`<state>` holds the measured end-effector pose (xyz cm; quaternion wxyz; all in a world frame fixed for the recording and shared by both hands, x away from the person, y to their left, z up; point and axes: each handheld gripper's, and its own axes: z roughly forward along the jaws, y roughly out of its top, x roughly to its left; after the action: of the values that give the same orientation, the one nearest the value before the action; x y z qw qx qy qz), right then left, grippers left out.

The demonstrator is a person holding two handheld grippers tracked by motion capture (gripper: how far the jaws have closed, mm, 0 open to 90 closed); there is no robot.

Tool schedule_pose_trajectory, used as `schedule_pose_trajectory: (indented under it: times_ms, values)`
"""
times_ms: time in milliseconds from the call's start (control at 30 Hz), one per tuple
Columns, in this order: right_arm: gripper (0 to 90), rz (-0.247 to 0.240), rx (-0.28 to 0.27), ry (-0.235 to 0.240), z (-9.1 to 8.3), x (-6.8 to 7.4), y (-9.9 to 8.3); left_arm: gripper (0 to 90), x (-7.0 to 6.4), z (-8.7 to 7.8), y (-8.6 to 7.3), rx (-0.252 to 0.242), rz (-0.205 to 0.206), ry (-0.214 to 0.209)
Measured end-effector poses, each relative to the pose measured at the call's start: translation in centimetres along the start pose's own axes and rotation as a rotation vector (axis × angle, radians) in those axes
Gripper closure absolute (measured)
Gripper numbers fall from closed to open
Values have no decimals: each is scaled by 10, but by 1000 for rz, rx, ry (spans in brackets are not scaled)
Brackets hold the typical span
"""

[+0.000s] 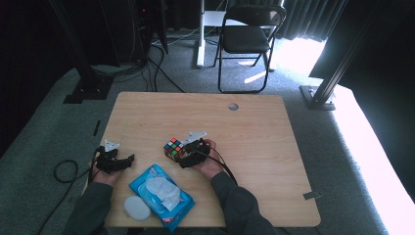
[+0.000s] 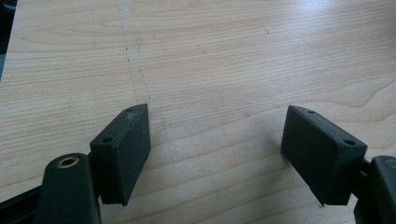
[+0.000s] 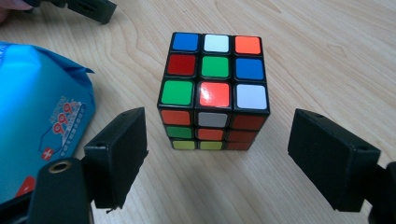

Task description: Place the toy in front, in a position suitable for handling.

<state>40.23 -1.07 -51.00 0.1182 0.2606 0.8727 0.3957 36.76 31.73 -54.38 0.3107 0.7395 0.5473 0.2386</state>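
A scrambled Rubik's cube (image 1: 173,148) (image 3: 214,89) rests on the wooden table (image 1: 244,127). My right gripper (image 1: 187,154) (image 3: 224,158) is open just short of the cube, which stands a little beyond the jaws and not between them. My left gripper (image 1: 117,163) (image 2: 217,154) is open over bare wood near the table's left edge, holding nothing. A blue wet-wipes pack (image 1: 161,196) (image 3: 37,130) lies between the two hands with a white wipe pulled up from its lid.
A round white lid (image 1: 136,208) lies by the front edge, left of the pack. The table has a cable hole (image 1: 233,106) at the back. A folding chair (image 1: 247,36) stands beyond the table. Black cables trail off the left side.
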Motion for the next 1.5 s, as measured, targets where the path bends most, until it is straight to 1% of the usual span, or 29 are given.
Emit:
schedule_pose_trajectory:
  times_ms: [33, 167, 200, 233, 533, 600, 667, 800, 900, 1000, 1033, 1100, 1200, 1300, 1400, 1500]
  values:
    - [191, 2, 3, 4, 2, 0, 0, 242, 0, 0, 0, 0, 0, 0]
    - [171, 1, 8, -4, 8, 2, 1, 242, 0, 0, 0, 0, 0, 0]
    - [172, -3, 9, -5, 10, 2, 1, 242, 0, 0, 0, 0, 0, 0]
    - [171, 5, 11, 1, 12, 2, 1, 243, 0, 0, 0, -1, -1, 0]
    - [180, 19, 38, 11, 24, -3, 0, 243, 0, 0, 0, 0, -1, 1]
    - [202, 25, 42, 14, 27, -5, 0, 242, 0, 0, 0, 0, -1, 1]
    - [202, 27, 44, 7, 28, -5, -1, 242, 0, 0, 0, 0, -1, 1]
    - [215, 32, 46, 21, 31, -6, -1, 242, 0, 0, 0, 0, -1, 1]
    - [219, 44, 48, 35, 34, -6, 0, 242, 0, 0, 0, 0, -1, 1]
    - [229, 44, 52, 40, 36, -6, -1, 242, 0, 0, 0, 0, -1, 1]
    - [238, 45, 55, 43, 37, -6, -1, 242, 0, 0, 0, 0, -2, 1]
    - [301, 44, 51, 54, 37, -6, -1, 242, 0, 0, 0, 0, -2, 1]
    - [311, 35, 43, 45, 37, -6, -1, 241, 0, 0, 0, 0, -2, 1]
    - [323, 21, 34, 23, 35, -5, -2, 241, 0, 0, 0, 0, -2, 1]
    - [326, 21, 29, 18, 34, -5, -2, 241, 0, 0, 0, 0, -2, 1]
    - [334, 10, 26, 9, 34, -4, -3, 241, 0, 0, 0, 0, -3, 1]
